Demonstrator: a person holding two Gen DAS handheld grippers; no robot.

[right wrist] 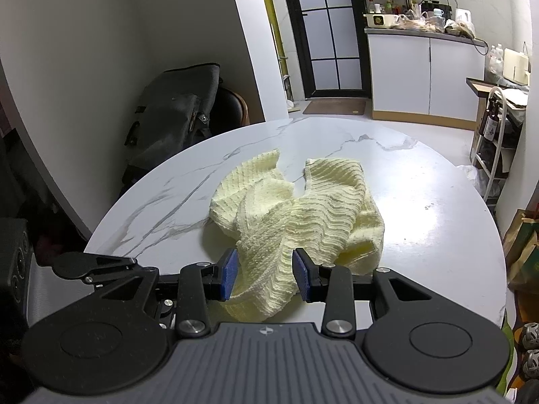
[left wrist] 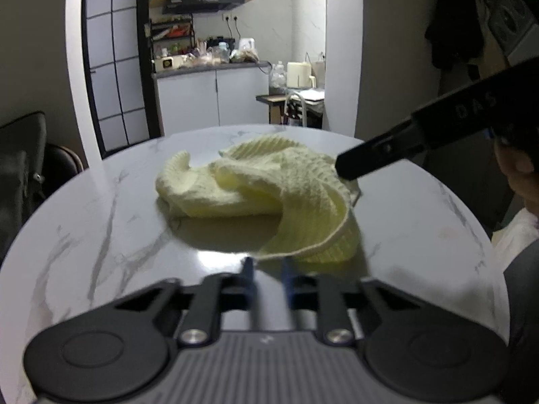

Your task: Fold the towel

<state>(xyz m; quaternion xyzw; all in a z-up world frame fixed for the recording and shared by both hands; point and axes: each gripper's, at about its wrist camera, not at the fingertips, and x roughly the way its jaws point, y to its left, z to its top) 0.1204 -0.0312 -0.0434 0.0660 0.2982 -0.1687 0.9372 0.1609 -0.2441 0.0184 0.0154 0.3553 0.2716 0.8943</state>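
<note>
- My left gripper is sitting pressed nearly together at the towel hem, 12 o'clock; can't tell if it's catching cloth.
- My right gripper is pinching a bunched fold.
- I'm judging that spreading it flat on the table should come first.

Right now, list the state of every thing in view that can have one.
towel: crumpled, unfolded, lying on the table
right gripper: closed on a bunched fold of the towel
left gripper: shut at the towel's near edge; too blurred to tell whether it pinches cloth
glass-panelled door: closed
cabinet doors: closed
</note>
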